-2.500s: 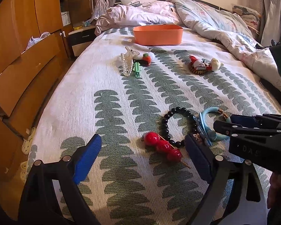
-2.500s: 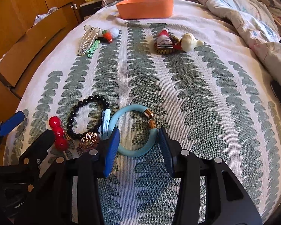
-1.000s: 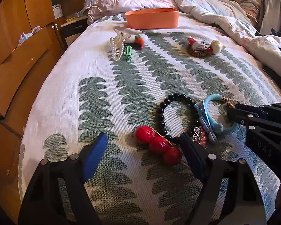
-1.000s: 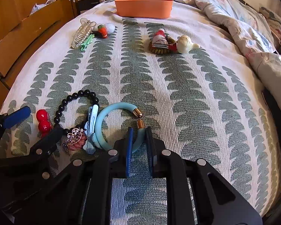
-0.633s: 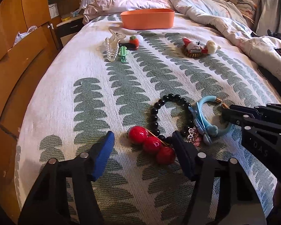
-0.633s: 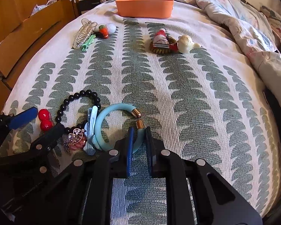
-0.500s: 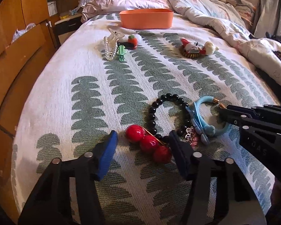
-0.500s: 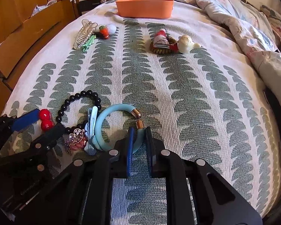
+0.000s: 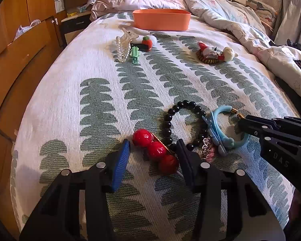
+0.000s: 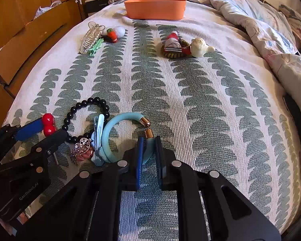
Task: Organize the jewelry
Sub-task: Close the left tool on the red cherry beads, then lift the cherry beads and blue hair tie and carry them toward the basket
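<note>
Jewelry is being gathered from the bedspread [image 9: 74, 108]. Between the half-closed fingers of the left gripper [image 9: 153, 150], whose jaws have just been closing, the red bead pin [image 9: 155, 149] is being straddled, not yet pinched; squeezing should be centred on the beads, clear of the black bead bracelet [image 9: 185, 124] beside its right finger. To its right, the blue bangle [image 10: 118, 138] is being clamped by the right gripper [image 10: 149, 156]. "GenRobot.AI" and "DAS" are being shown on the gripper bodies

The left gripper [image 9: 153, 150] pointed steeply down, its jaws just having been closing and standing either side of a thing, seemingly not yet pressing it. The right gripper [image 10: 148, 150], angled down alike just beside it, was clamped narrowly on a thin piece.
</note>
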`<state>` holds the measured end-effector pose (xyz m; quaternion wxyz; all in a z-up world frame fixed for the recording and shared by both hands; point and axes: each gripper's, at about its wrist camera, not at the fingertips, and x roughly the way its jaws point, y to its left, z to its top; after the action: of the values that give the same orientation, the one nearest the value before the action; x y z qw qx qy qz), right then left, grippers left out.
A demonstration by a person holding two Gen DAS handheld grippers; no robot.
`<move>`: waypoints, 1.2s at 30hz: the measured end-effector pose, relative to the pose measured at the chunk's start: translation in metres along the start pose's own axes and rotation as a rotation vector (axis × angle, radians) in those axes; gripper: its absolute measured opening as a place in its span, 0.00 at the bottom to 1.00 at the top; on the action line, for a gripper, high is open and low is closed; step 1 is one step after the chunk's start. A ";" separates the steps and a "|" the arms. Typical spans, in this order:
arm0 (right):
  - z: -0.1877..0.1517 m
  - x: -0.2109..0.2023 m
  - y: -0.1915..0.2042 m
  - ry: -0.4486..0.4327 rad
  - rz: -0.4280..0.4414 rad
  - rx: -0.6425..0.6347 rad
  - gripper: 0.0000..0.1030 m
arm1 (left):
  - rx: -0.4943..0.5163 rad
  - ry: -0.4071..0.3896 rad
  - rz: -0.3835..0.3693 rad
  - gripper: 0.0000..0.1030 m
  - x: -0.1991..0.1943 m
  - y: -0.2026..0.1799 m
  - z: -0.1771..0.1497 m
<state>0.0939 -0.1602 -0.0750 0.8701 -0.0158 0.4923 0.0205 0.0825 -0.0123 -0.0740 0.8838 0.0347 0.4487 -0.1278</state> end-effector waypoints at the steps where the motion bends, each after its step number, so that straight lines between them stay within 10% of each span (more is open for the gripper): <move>1: 0.000 0.000 0.000 0.000 0.000 0.000 0.12 | 0.000 0.000 0.001 0.47 0.000 0.000 0.000; 36: 0.002 -0.008 -0.005 -0.029 0.021 0.021 0.09 | -0.025 -0.059 -0.015 0.26 -0.016 0.011 0.011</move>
<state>0.0923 -0.1655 -0.0669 0.8770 -0.0015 0.4799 0.0246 0.0851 -0.0008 -0.0556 0.8961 0.0168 0.4242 -0.1298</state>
